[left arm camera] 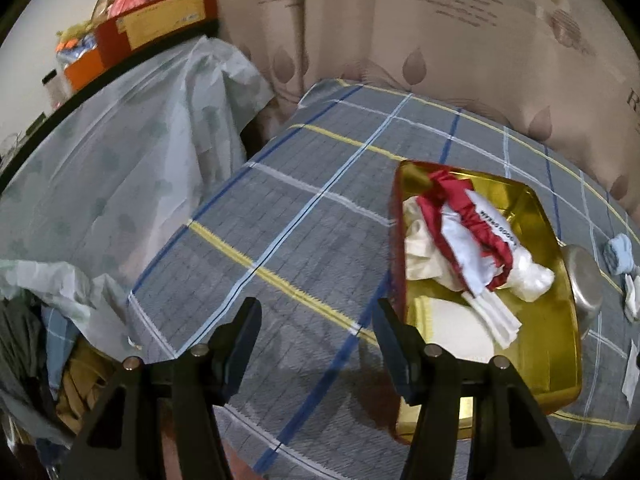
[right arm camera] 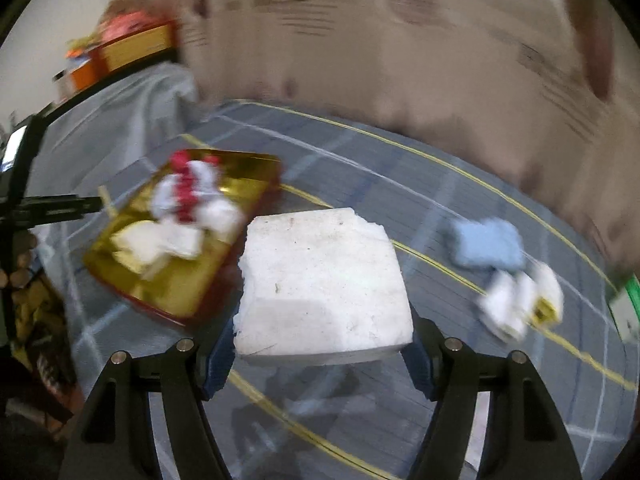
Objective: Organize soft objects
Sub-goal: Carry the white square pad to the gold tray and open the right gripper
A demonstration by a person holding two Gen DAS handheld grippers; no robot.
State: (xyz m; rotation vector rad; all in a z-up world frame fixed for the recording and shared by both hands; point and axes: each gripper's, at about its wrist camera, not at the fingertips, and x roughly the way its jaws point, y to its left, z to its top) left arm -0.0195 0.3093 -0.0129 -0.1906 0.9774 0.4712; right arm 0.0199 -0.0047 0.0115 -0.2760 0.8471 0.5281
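Right wrist view — right hand-held gripper [right arm camera: 320,344] clamps white foam block [right arm camera: 324,280]; left hand-held gripper [left arm camera: 316,320] gapes empty.

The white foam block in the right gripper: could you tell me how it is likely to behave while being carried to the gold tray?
The white foam block probably weighs little: the right gripper holds it clear of the cloth by its near edge alone. It looks stiff, with no sag. Its ragged, crumbled left edge suggests it chips easily against the gold tray.

the left gripper [left arm camera: 316,322] points steeply down, its jaws apart with nothing between them. the right gripper [right arm camera: 320,350] also tilts downward, its jaws pressed against both sides of a white foam block [right arm camera: 324,280], held above the surface.
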